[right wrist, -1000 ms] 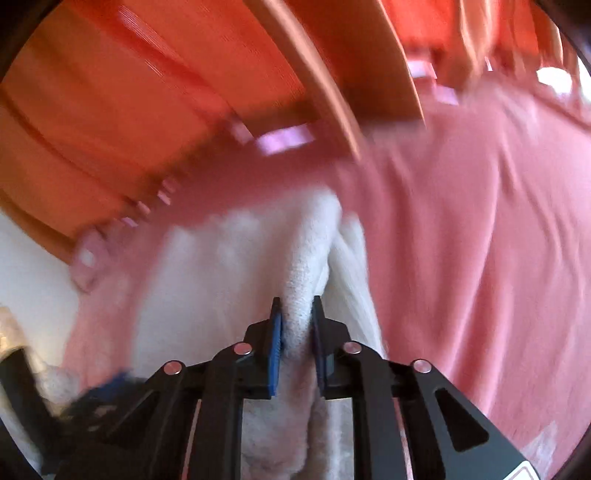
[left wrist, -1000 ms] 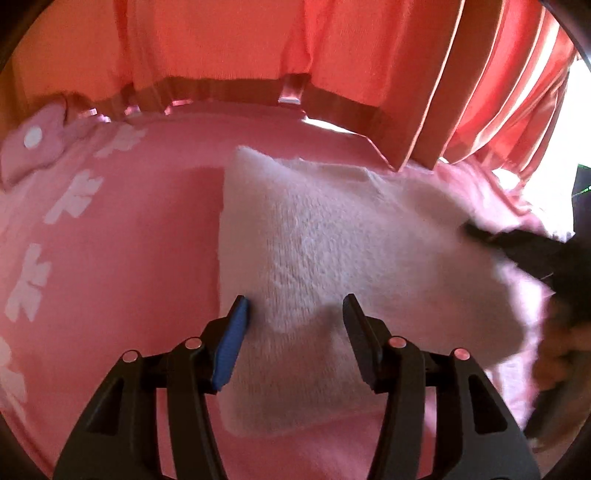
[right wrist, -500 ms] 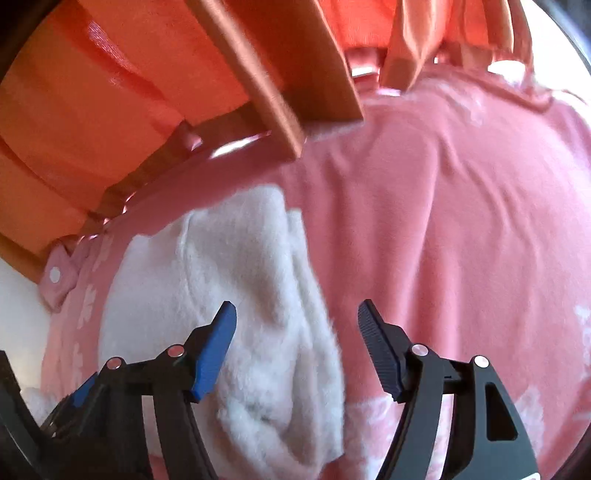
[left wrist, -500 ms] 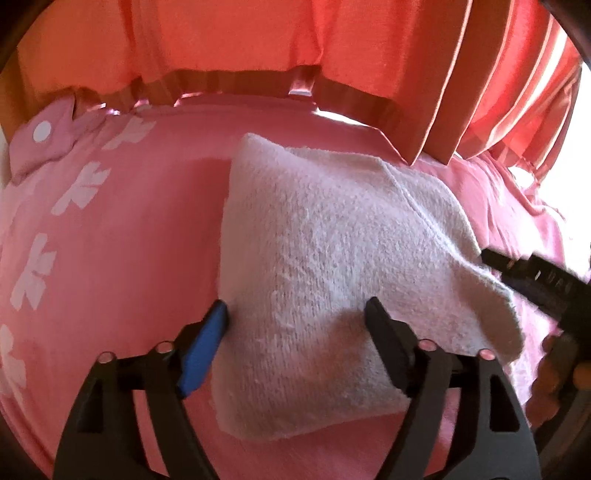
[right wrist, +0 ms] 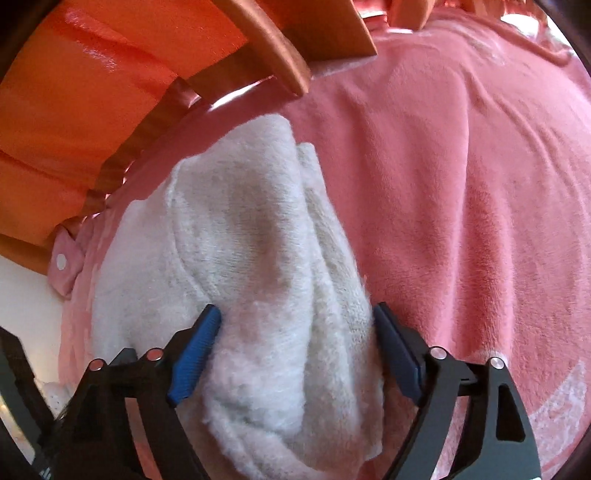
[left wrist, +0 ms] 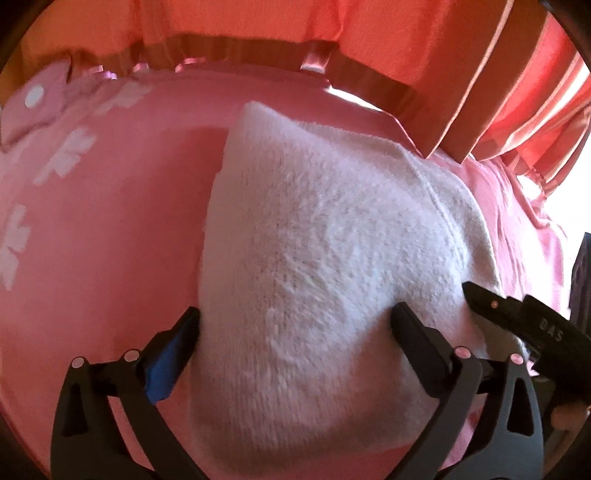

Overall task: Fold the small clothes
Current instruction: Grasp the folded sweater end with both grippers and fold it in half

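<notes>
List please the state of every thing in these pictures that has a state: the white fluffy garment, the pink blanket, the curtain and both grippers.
White fluffy garment: folded into a compact bundle, lying on the blanket.
Pink blanket: spread out, lightly wrinkled.
Orange curtain: hanging in pleats behind the blanket.
Left gripper: open, fingers astride the garment's near part.
Right gripper: open, fingers on either side of the garment's layered edge.

Fuzzy white fleece garment (left wrist: 332, 266) on plush pink blanket (left wrist: 110, 258)
</notes>
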The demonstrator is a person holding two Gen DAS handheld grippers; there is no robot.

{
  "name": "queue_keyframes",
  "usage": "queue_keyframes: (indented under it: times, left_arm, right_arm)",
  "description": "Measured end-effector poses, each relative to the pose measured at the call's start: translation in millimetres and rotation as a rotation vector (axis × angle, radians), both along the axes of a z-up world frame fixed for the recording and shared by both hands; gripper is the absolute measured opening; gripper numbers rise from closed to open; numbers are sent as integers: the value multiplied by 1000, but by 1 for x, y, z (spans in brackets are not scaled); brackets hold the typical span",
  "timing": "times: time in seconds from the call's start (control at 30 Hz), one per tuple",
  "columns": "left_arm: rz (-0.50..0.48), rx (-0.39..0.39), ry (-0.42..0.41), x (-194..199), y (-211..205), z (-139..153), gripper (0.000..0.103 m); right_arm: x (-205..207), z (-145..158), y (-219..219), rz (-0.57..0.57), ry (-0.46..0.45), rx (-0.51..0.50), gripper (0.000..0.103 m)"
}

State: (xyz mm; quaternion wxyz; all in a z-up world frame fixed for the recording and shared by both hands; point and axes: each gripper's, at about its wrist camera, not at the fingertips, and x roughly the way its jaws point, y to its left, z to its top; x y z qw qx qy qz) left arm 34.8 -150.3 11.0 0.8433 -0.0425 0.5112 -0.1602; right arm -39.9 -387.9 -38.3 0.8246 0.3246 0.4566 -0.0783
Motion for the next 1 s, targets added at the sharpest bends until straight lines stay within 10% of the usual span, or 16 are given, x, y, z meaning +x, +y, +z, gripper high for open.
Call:
queue_keyframes:
  times: [0.17,0.3,0.53,1.0]
  left_arm:
    - [16,-231,127,17,21,-24,98]
    - [-24,-263,120,17,24,-24,98]
    - [-78,-331,100,11,30,4,56]
    - [-297,-429,-364,-24,72,223,51]
  right_arm:
    - [2,-5,-4,30,-15,63,83]
    - [3,-6,-5,72,-44,89,70]
    - [-11,26,10,89,-136,67,35]
    - [-69,237,75,95,-665,-152,30]
